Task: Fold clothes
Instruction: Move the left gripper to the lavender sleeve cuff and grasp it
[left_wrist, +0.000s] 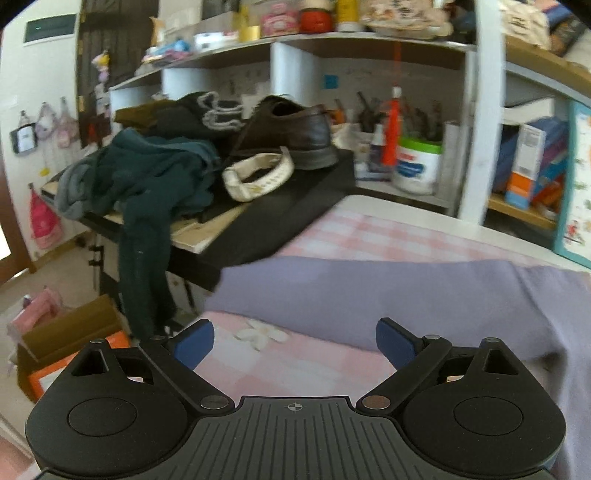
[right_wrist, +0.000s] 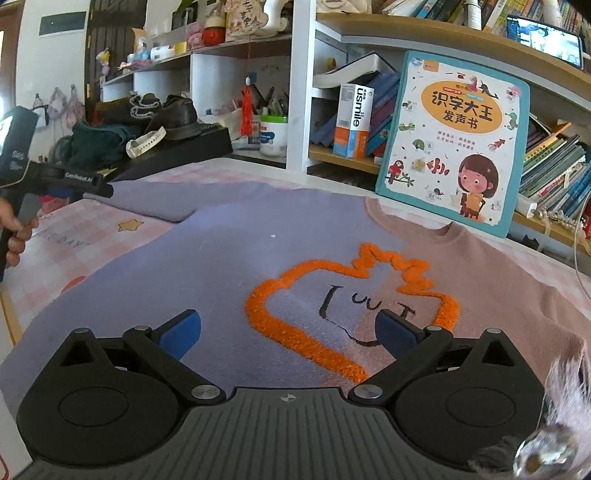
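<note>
Below my right gripper (right_wrist: 288, 332), jaws wide, lies the purple sweater (right_wrist: 221, 258). My left gripper (left_wrist: 295, 343) hangs wide over its sleeve (left_wrist: 332, 291).

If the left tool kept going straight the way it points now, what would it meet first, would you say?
Most likely the lilac sweater's sleeve, lying across the pink checked cloth just ahead of the open left tool; depth is hard to judge.

sweater (right_wrist: 229, 266) | lilac-pink (orange outline motif) | flat, front up, sleeve outstretched

Open room above the flat sweater (right_wrist: 229, 266); picture book (right_wrist: 452, 140) and cluttered black stand (left_wrist: 280, 221) hem its far edge.
</note>
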